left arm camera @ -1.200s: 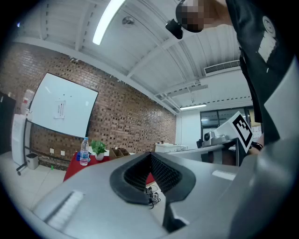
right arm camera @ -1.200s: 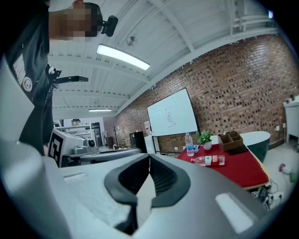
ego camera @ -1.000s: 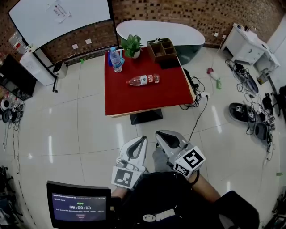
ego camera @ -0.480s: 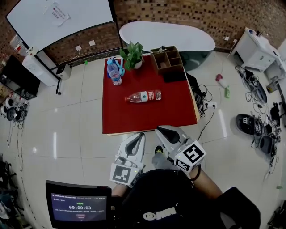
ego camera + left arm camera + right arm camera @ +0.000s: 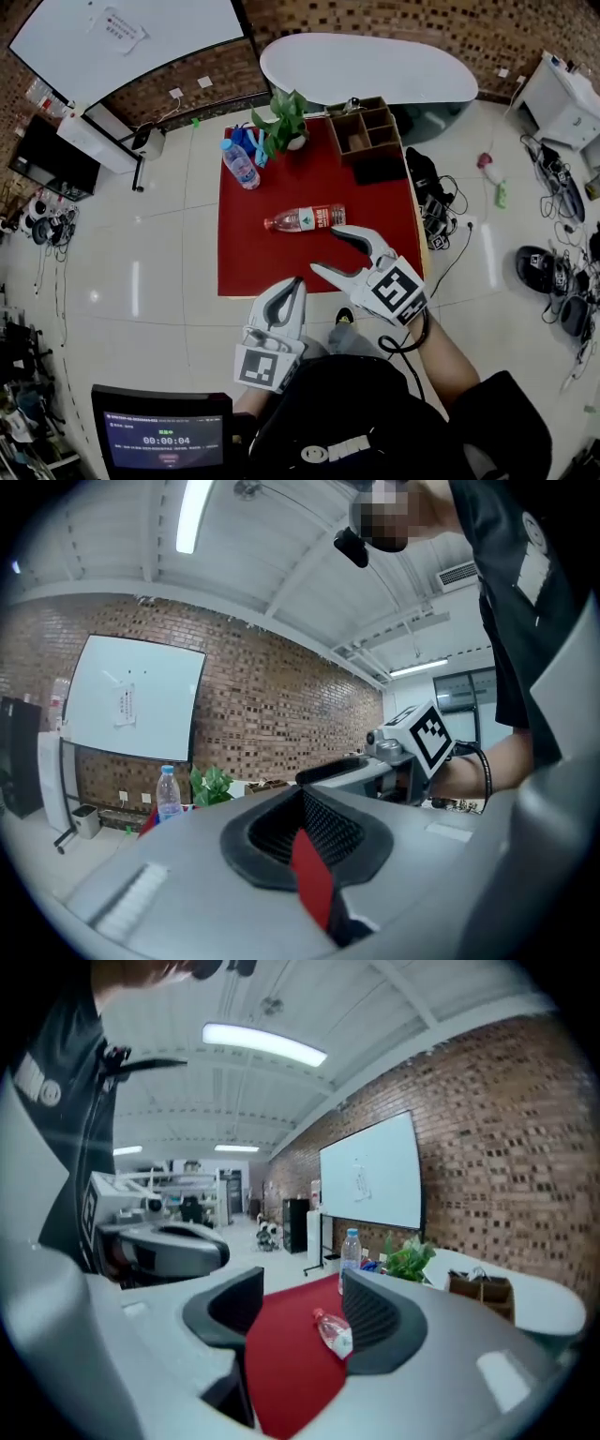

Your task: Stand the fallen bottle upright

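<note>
The fallen clear bottle [image 5: 305,219] with a red cap and a red-and-white label lies on its side mid-way across the red table [image 5: 253,262]. In the right gripper view the fallen bottle [image 5: 335,1328] shows ahead between the jaws, a good way off. My right gripper [image 5: 325,249] hangs over the table's front part, just short of the bottle; its jaws are opening and nothing is between them. My left gripper [image 5: 296,286] is shut and empty at the table's front edge. The left gripper view shows the right gripper [image 5: 412,752] beside it.
A second bottle [image 5: 240,164] stands upright at the table's far left, next to a potted plant [image 5: 286,117]. A wooden organiser [image 5: 373,131] sits at the far right corner. Cables and shoes [image 5: 544,272] litter the floor at the right. A monitor [image 5: 164,441] is at the bottom left.
Both grippers have moved forward to the table. The right gripper has gone from shut to open and now reaches over the table near the fallen bottle. The bottle has not moved.
</note>
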The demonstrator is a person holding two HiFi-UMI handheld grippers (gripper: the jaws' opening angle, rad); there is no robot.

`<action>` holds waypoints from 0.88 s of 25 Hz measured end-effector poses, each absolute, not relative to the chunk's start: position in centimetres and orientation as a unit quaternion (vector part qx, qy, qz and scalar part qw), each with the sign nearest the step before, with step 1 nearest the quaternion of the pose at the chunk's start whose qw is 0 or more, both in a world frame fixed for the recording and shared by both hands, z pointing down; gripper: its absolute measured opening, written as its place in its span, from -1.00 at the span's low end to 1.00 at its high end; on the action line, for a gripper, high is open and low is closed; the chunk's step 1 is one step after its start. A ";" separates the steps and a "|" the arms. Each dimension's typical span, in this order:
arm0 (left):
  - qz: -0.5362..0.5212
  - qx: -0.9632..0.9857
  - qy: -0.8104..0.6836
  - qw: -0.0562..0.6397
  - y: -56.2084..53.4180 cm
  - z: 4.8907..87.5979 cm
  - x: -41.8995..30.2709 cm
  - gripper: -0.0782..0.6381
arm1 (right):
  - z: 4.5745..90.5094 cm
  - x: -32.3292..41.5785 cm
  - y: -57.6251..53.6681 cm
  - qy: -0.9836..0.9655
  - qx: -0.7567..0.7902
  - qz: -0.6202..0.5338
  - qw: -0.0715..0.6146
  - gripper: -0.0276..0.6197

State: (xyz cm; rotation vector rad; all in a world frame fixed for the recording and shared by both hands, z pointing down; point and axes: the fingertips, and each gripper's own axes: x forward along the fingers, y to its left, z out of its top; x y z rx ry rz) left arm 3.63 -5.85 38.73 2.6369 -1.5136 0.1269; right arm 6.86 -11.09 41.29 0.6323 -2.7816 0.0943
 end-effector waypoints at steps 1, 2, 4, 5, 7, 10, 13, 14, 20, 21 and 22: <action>0.043 0.863 -0.501 0.052 -6.2 38.8 3.4 -0.76 | 42.1 6.3 -11.6 -0.961 0.202 -0.004 0.186 -0.08; 0.044 0.861 -0.503 0.054 -6.4 38.9 3.2 -0.76 | 43.0 5.6 -12.2 -0.954 0.184 -0.044 0.234 0.00; 0.042 0.859 -0.508 0.056 -7.0 39.1 2.3 -0.76 | 45.2 4.3 -13.6 -0.927 0.152 -0.124 0.321 0.12; 0.038 0.857 -0.510 0.056 -7.3 39.1 1.7 -0.76 | 46.2 3.5 -14.3 -0.912 0.138 -0.155 0.353 0.14; 0.033 0.857 -0.512 0.058 -7.8 39.1 0.8 -0.76 | 48.1 1.9 -15.5 -0.889 0.112 -0.195 0.399 0.15; 0.031 0.855 -0.514 0.063 -8.3 39.3 -0.7 -0.76 | 51.1 -0.5 -16.7 -0.867 0.081 -0.212 0.443 0.15; 0.024 0.850 -0.523 0.063 -8.9 39.3 -2.5 -0.76 | 54.8 -2.4 -18.0 -0.843 0.050 -0.213 0.491 0.15; 0.023 0.847 -0.528 0.066 -8.9 39.4 -3.3 -0.76 | 56.2 -2.8 -18.5 -0.833 0.039 -0.211 0.510 0.15; 0.024 0.833 -0.547 0.078 -8.9 40.6 -7.2 -0.76 | 63.8 -4.3 -21.1 -0.770 -0.003 -0.195 0.607 0.15; 0.023 0.831 -0.549 0.080 -9.0 40.8 -7.6 -0.76 | 64.8 -4.2 -21.4 -0.761 -0.008 -0.189 0.621 0.15; 0.021 0.830 -0.551 0.082 -8.9 41.0 -8.0 -0.76 | 65.8 -4.2 -21.5 -0.753 -0.012 -0.182 0.632 0.15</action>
